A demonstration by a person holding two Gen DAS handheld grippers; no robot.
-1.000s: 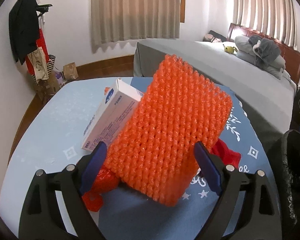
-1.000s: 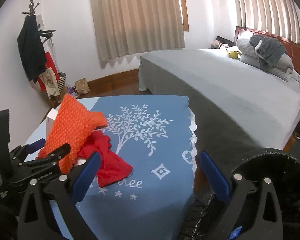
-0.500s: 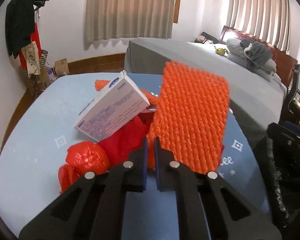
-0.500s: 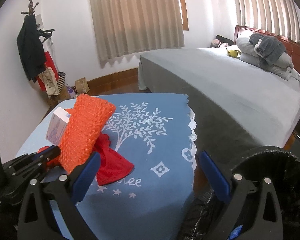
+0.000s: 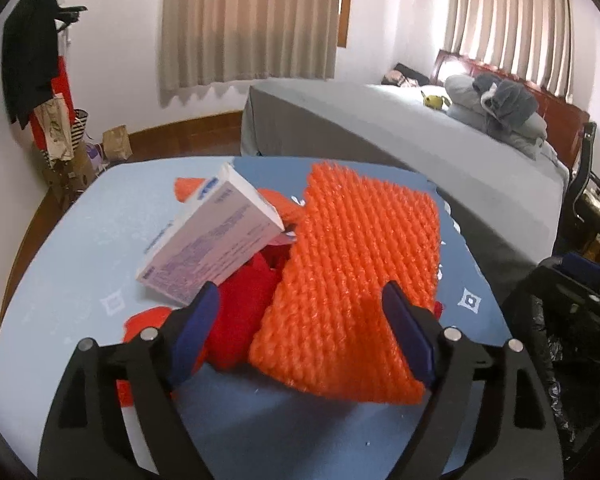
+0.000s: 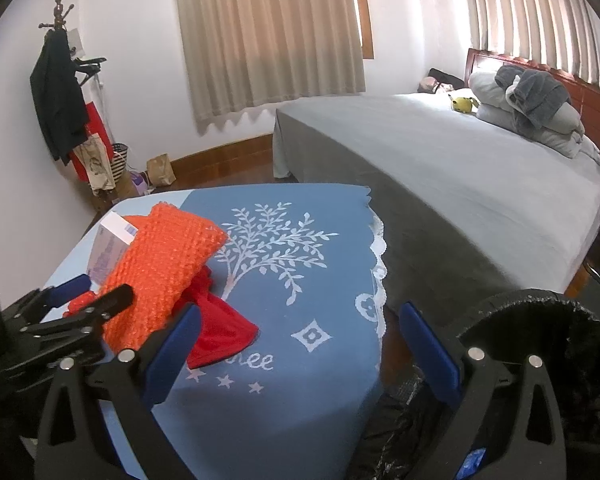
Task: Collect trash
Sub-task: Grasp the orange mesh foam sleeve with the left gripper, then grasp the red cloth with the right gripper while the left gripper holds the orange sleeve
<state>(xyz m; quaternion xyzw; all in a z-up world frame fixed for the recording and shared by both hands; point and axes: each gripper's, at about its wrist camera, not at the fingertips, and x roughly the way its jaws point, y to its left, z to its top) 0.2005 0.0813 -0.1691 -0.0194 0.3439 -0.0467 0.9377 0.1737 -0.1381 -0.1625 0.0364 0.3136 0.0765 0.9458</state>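
Left gripper (image 5: 300,332): jaws have just been opening and now stand spread, pads clear of everything; the near edge of the orange bubble-wrap pouch (image 5: 356,280) lies between them, unpinched, likely lined up for a fresh bite.
Right gripper (image 6: 300,352): wide apart, holding nothing, poised over the front edge of the table (image 6: 320,240), beside the bin, seemingly waiting.
Orange pouch: tilted, propped on the red cloth (image 5: 240,312).
White box (image 5: 216,244): leans on the same heap, left of the pouch, touching it.
Trash bin (image 6: 560,344): black-lined, off the table's right edge, where the trash should go.
Progress: none of the pile looks binned yet.
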